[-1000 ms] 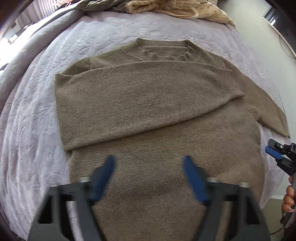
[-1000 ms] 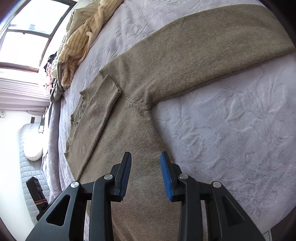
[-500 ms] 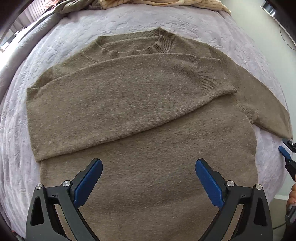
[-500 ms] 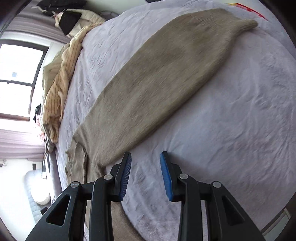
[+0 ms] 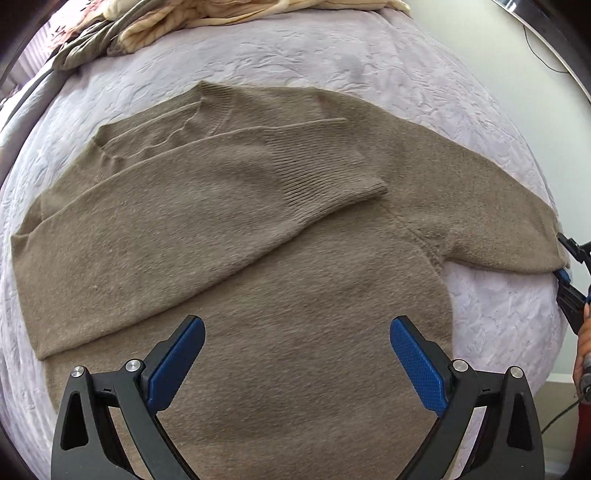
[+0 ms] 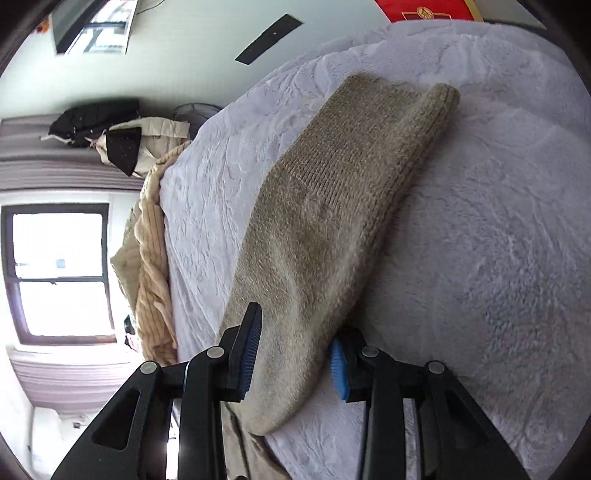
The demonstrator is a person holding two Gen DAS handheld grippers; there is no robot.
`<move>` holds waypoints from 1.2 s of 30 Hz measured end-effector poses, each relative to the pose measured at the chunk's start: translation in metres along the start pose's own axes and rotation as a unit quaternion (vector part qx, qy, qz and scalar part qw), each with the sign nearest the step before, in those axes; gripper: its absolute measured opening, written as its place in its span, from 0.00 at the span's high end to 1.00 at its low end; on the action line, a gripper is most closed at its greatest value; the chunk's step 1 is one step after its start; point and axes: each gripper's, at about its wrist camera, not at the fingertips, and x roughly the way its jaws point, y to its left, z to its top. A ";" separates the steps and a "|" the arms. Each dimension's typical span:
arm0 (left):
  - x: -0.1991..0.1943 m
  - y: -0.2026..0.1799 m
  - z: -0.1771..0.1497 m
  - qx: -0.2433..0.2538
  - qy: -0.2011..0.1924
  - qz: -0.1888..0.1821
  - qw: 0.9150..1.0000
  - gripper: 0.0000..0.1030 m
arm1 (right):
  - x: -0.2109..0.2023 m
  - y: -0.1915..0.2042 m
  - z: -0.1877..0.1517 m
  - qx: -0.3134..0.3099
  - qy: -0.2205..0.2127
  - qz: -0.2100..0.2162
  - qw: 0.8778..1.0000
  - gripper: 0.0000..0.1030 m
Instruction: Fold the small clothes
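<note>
**Sweater Folding: One Sleeve Folded, Right Gripper at the Other Sleeve**

**Work surface.** A brown knit sweater [image 5: 295, 295] lies flat on a bed [image 5: 332, 62] covered with a pale lilac textured blanket. The collar points toward the far end of the bed, where a heap of cream striped and olive clothes [image 5: 207, 14] rests against the blanket edge.

**Garment state.** In the left wrist view, one sleeve [image 5: 207, 206] is folded across the chest, its ribbed cuff ending near the opposite armpit seam. The other sleeve [image 6: 332, 221] extends outward over the blanket toward the edge of the bed, cuff farthest from the body of the sweater.

**Left gripper.** The left gripper [image 5: 297, 363] hovers above the lower body of the sweater, pointing steeply down. Its blue pads stand wide apart. Nothing lies between them and neither pad touches the fabric.

**Right gripper.** The right gripper [image 6: 295, 362] is positioned at the extended sleeve, partway along its length. The sleeve passes between the two fingers: one pad sits over the upper face of the knit, the other is partly hidden below the sleeve's edge against the blanket. The jaws are opening slightly, partly spread. Firm pad contact with the fabric cannot be confirmed. In the left wrist view this gripper appears at the right frame edge beside the sleeve, with part of a hand [image 5: 583, 354] holding it.
</note>
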 end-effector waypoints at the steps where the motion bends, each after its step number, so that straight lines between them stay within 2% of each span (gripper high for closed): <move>1: 0.000 -0.002 0.001 0.000 -0.001 -0.001 1.000 0.03 | 0.001 -0.003 0.001 0.017 0.001 0.014 1.000 0.63; 3: 0.001 -0.006 0.004 -0.003 -0.001 -0.005 1.000 0.03 | 0.005 -0.012 0.003 0.058 0.006 0.055 0.997 0.66; 4: 0.001 -0.006 0.005 -0.006 0.000 -0.006 1.000 0.03 | 0.007 -0.014 0.002 0.074 0.008 0.075 0.994 0.78; 5: 0.001 -0.006 0.006 -0.011 0.000 -0.006 1.000 0.03 | 0.010 -0.017 0.001 0.092 0.013 0.102 0.990 0.94; 8: 0.005 -0.007 0.010 -0.022 0.005 -0.008 1.000 0.03 | 0.016 -0.009 -0.004 0.104 0.020 0.142 0.984 0.94; 12: 0.000 0.005 0.009 -0.028 -0.002 0.003 1.000 0.03 | 0.027 0.021 -0.015 0.079 0.041 0.178 0.980 0.94; 20: -0.010 0.045 0.004 -0.056 -0.016 0.002 0.998 0.03 | 0.071 0.120 -0.066 -0.020 0.121 0.221 0.968 0.94; 25: -0.022 0.080 -0.004 -0.079 -0.026 0.018 0.996 0.03 | 0.117 0.188 -0.126 -0.100 0.190 0.229 0.949 0.94; 28: -0.029 0.109 -0.011 -0.104 -0.032 0.025 0.994 0.03 | 0.143 0.212 -0.171 -0.150 0.232 0.220 0.935 0.94; 33: -0.036 0.155 -0.028 -0.143 -0.039 0.037 0.988 0.03 | 0.201 0.247 -0.263 -0.236 0.306 0.179 0.905 0.93; 36: -0.037 0.182 -0.041 -0.164 -0.038 0.045 0.985 0.03 | 0.228 0.247 -0.313 -0.286 0.338 0.137 0.886 0.93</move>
